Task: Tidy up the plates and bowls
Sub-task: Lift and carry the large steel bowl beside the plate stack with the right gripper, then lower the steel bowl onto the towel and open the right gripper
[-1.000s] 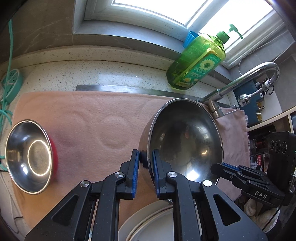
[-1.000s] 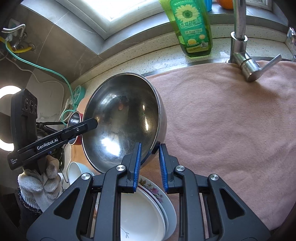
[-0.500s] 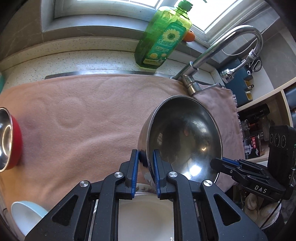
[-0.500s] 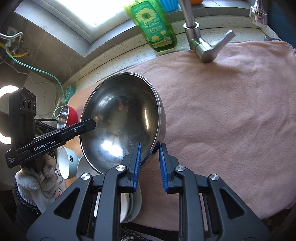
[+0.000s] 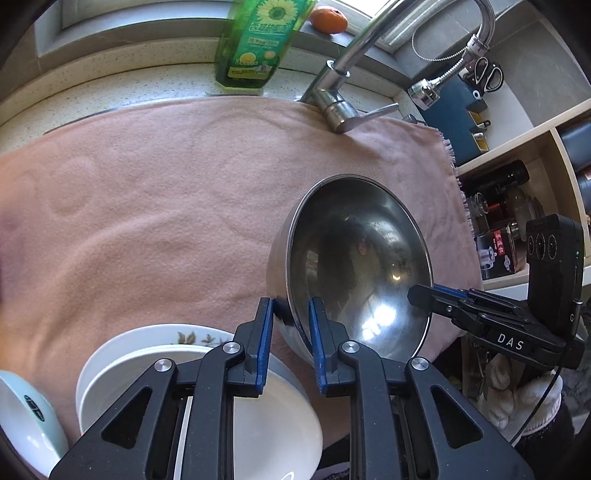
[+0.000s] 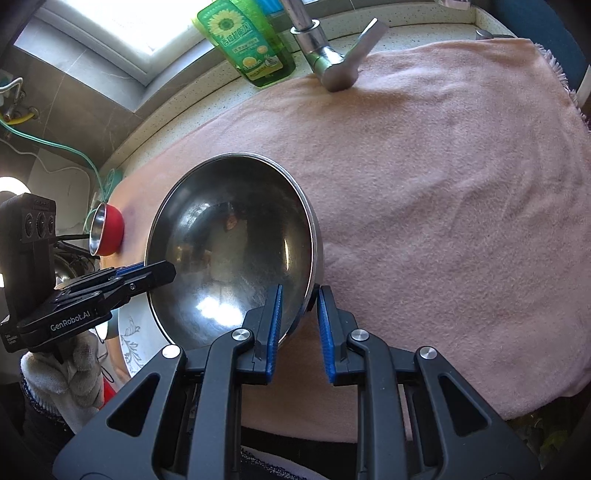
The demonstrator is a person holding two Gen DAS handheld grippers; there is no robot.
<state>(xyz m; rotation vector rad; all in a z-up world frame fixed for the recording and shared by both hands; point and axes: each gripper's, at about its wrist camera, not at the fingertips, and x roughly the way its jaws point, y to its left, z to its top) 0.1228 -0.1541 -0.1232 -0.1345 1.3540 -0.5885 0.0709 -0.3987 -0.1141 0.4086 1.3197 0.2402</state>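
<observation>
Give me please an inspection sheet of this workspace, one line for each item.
Surface: pink towel spread over the counter.
Job's things: large steel bowl held at its rim on both sides; stacked white plates; small red-and-steel bowl; white bowl.
Clutter: green soap bottle, orange.
Grippers: left gripper and right gripper both clamp the rim.
Cables: green cord on the wall.
Surroundings: faucet, window, shelves.

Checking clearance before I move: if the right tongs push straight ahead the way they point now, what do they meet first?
The right tongs already clamp the rim of the steel bowl, so the bowl comes first. Beyond it lies only the pink towel, then probably the faucet base; depth is unclear.
</observation>
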